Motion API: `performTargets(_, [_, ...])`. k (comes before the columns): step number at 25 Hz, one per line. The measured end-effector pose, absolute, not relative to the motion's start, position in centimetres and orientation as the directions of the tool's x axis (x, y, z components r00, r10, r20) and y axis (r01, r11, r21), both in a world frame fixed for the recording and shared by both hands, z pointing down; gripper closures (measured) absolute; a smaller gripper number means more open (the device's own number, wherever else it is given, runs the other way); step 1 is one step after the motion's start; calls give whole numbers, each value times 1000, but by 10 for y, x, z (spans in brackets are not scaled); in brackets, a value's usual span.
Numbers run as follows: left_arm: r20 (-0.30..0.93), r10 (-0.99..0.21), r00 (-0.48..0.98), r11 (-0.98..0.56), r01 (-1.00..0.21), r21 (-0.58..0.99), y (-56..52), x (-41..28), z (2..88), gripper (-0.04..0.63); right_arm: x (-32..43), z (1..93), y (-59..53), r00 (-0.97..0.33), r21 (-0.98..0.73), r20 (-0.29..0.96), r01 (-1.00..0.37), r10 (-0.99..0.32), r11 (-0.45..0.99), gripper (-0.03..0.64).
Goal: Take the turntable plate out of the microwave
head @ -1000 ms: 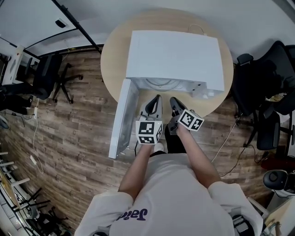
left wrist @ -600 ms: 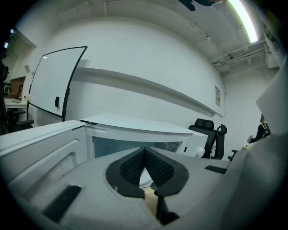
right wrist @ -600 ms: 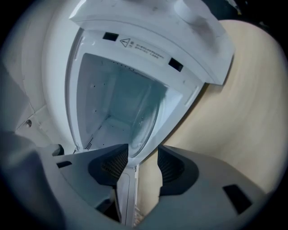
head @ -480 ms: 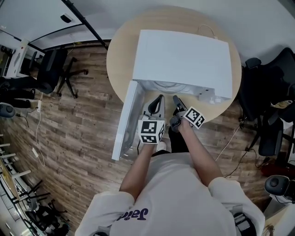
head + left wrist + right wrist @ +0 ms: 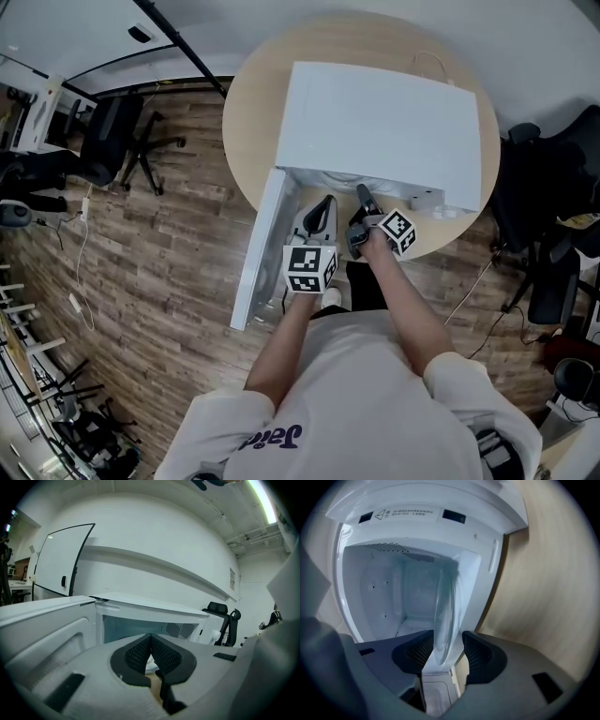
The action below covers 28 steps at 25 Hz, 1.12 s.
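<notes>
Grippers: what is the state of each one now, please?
Left gripper: closed, holding nothing.
Right gripper: open, its jaws have just been opening; the rim of the turntable plate stands between them, not clamped.

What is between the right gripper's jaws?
The rim of the glass turntable plate, seen in the right gripper view. The right gripper has just been opening its jaws, which stand apart around it.

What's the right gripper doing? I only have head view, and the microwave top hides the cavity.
Observer: the right gripper has just opened its jaws. The glass turntable plate has its rim between them, unclamped.
Operator: Left one?
Observer: the left gripper is shut, empty, facing the open microwave.
Operator: Plate out?
Observer: No, it lies inside the cavity, rim near the opening.
</notes>
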<state>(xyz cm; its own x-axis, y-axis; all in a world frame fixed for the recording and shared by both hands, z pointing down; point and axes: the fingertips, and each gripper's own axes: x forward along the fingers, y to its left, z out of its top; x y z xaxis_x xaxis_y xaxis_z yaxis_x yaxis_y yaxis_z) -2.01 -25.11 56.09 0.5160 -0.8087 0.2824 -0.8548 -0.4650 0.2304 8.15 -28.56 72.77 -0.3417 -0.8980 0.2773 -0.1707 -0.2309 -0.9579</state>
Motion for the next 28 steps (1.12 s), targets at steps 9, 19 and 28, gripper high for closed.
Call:
performTargets(9, [303,-807,508,-450,-860,242,-254,-21,567,581,82,745,-287,-332,-931,365,-142,-870,-337,464])
performTargets(19, [348,-792,502,-436,-864,252,-248,-20,582,581,83,742,-283,-356,-945,326,-100,-876,-311,506])
performTargets(28, [383,-744,548,-435,-832,344,-242,-10,599,581,83,735,-275,-359,-957,290,-89,-887,-277,569])
